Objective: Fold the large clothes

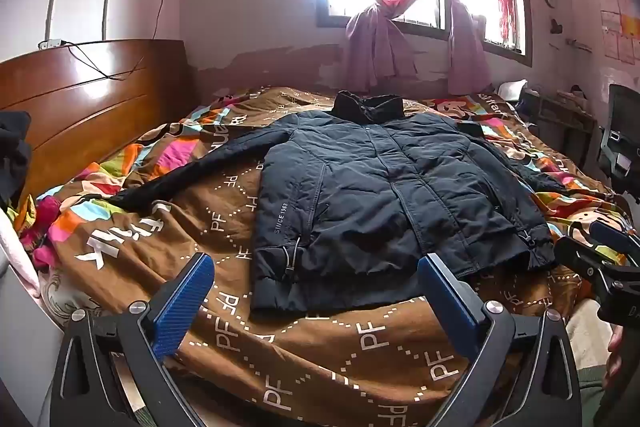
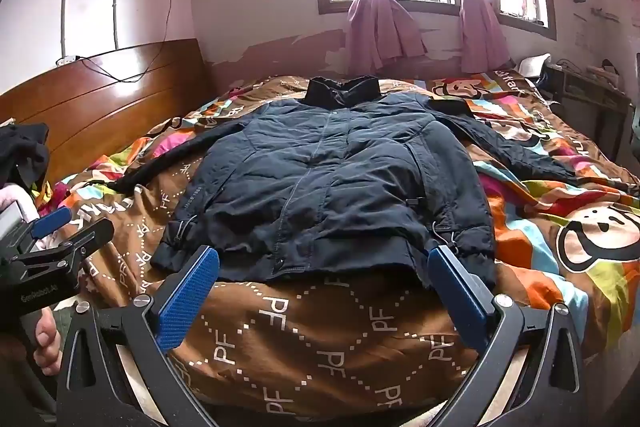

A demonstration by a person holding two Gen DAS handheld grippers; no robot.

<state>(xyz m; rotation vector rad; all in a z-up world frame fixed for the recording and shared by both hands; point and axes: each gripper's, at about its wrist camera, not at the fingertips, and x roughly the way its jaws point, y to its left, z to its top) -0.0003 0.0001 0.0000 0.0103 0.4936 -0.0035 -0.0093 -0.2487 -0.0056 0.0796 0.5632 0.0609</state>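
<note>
Across the big bed with its brown patterned quilt [image 1: 320, 355] a dark padded jacket [image 1: 380, 195] lies flat, front up, collar at the far end by the window, hem nearest, both sleeves flung out left and right. Looks like folding hasn't started yet, just the lineup. Left gripper [image 1: 316, 291] and right gripper [image 2: 324, 283] both hover short of the hem, blue jaws spread wide, nothing held. Next I'd guess each needs to grab a sleeve and fold it inward.

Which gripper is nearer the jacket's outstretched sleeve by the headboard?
Left. The left gripper hovers off the hem's headboard-side corner, nearer that sleeve; the right gripper is farther along the hem.
</note>
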